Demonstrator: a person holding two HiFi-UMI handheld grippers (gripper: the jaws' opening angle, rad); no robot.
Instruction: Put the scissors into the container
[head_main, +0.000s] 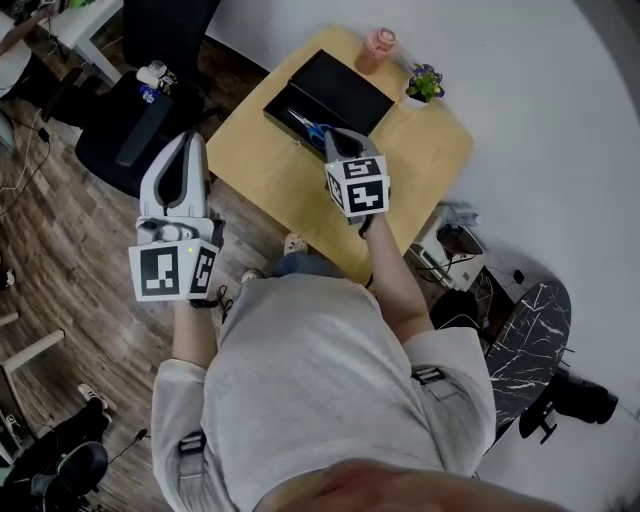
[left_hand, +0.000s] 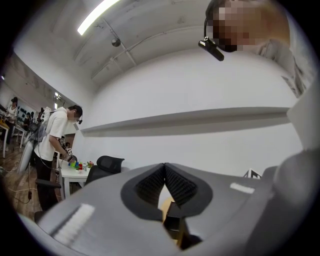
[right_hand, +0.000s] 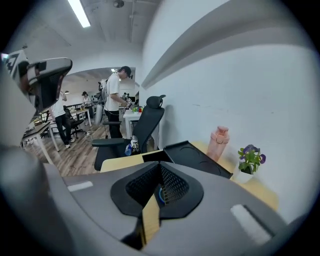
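The scissors (head_main: 303, 124) have blue handles and lie over the near part of the black container (head_main: 335, 85), an open flat box at the far side of the wooden table (head_main: 420, 160). My right gripper (head_main: 335, 135) reaches to their handle end. In the right gripper view, the right gripper (right_hand: 160, 167) has its jaws closed with a blue arc of the scissors (right_hand: 158, 195) between the pads, and the container (right_hand: 192, 156) lies just beyond. My left gripper (head_main: 183, 150) hangs off the table's left edge. In its own view, the left gripper (left_hand: 165, 166) is shut on nothing.
A pink bottle (head_main: 378, 47) and a small potted plant (head_main: 424, 85) stand at the table's far edge by the white wall. A black office chair (head_main: 140, 120) sits left of the table. People (right_hand: 116, 100) stand at desks further back. Cables and gear lie on the floor at right.
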